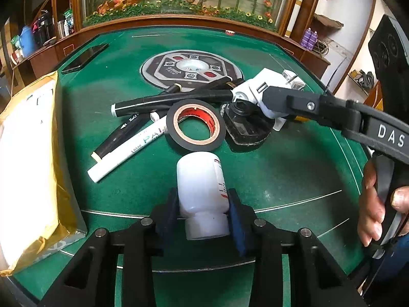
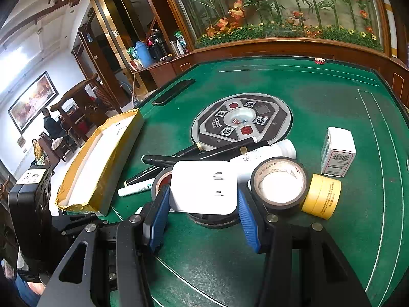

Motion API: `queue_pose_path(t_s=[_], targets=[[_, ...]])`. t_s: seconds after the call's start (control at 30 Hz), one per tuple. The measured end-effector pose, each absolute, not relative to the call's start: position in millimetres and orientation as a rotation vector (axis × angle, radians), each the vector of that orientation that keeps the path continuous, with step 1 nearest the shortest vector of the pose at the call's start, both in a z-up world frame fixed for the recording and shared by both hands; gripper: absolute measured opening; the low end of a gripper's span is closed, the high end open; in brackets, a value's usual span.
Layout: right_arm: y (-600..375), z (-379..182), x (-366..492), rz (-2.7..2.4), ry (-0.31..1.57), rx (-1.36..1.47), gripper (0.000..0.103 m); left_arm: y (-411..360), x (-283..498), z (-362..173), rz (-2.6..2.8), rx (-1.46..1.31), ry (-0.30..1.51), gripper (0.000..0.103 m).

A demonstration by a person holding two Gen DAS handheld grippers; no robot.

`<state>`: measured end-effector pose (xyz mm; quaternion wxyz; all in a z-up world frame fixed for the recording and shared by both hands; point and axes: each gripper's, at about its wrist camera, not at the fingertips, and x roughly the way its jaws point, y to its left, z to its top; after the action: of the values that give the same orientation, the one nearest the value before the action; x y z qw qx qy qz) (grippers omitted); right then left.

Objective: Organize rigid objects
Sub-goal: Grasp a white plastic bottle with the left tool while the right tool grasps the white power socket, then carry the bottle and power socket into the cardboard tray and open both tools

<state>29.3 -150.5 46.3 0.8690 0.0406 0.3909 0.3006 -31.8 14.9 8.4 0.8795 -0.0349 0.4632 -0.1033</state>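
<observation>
My left gripper (image 1: 203,213) is shut on a white plastic bottle (image 1: 200,186), held lying with its cap toward the camera above the green table (image 1: 281,174). My right gripper (image 2: 203,206) is shut on a white charger plug (image 2: 203,188), its prongs facing the camera; it also shows in the left wrist view (image 1: 265,94) above the pile. The pile holds a black tape roll (image 1: 195,125), black markers (image 1: 163,99), a white paint pen (image 1: 127,151) and a black holder (image 1: 242,125). An open yellow-lined box (image 1: 28,153) stands at the left.
In the right wrist view a second black tape roll (image 2: 281,183), a yellow tape roll (image 2: 322,195), a white tube (image 2: 265,153) and a small white carton (image 2: 337,152) lie at the right. A black phone (image 2: 173,92) lies far left. The table's round control panel (image 2: 241,121) sits mid-table.
</observation>
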Motion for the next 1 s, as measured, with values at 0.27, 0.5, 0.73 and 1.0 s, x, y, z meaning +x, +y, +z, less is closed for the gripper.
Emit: queue_pose_path(t_s=[0.27, 0.5, 0.73, 1.0], targets=[[-146, 46, 25, 0.648, 0.819, 0.067, 0.05, 24, -33, 17, -0.203, -0.131, 0.928, 0.039], [-142, 43, 24, 0.654, 0.825, 0.05, 0.05, 31, -34, 24, -0.196, -0.151, 0.905, 0.039], [-142, 40, 24, 0.651, 0.831, 0.048, 0.05, 38, -37, 34, -0.19, -0.169, 0.877, 0.039], [-144, 38, 28, 0.652, 0.841, 0.064, 0.05, 42, -42, 51, -0.178, -0.179, 0.839, 0.039]])
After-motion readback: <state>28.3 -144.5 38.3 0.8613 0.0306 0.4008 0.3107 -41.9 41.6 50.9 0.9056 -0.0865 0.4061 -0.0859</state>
